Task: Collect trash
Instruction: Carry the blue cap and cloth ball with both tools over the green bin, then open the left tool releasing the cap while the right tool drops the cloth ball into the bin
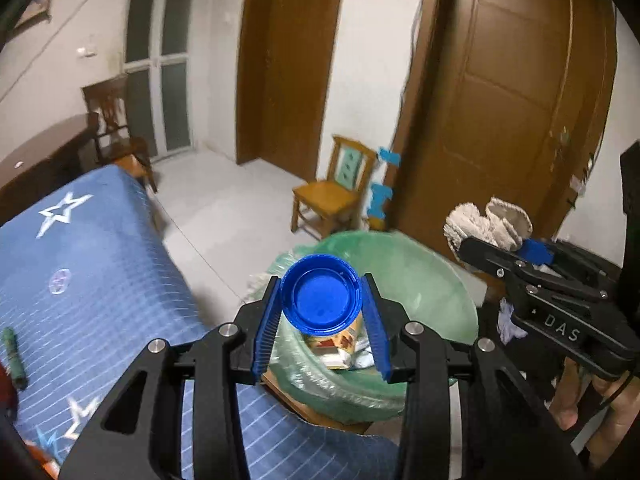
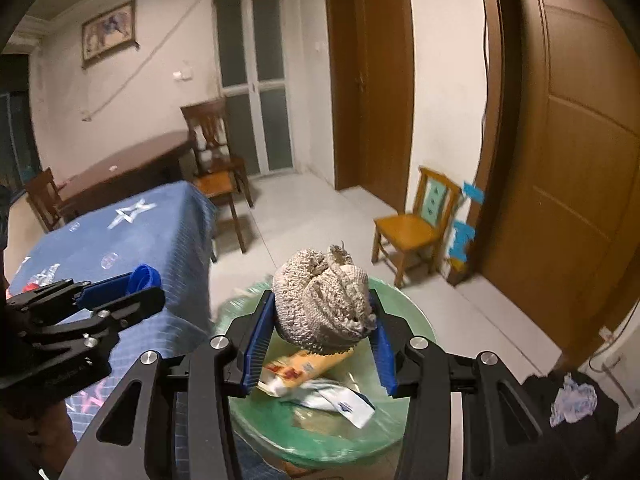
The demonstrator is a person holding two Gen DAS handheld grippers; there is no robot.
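Both grippers hang over a bin (image 2: 404, 316) lined with a green bag, each carrying its own piece of rubbish. The left gripper (image 1: 322, 300) is clamped on a blue cap (image 1: 320, 294), its blue pads pressed to the rim on either side so the hollow underside faces the camera, directly above the bin's mouth. The right gripper (image 2: 324, 320) squeezes a wadded grey-white cloth (image 2: 324, 300), crumpled small enough to sit between the pads, also above the bag. The pose suggests both loads are being brought in together for a drop, the tools angled downward so whatever is let go should fall inside rather than on the floor. Already in the bin lie wrappers (image 2: 316, 380), one orange and white, one white and blue; their print is too blurred to read. The only legible writing is "DAS", raised on the side of the right gripper's black body. A table (image 1: 80, 264) under blue cloth with white stars stands just beside the bin.
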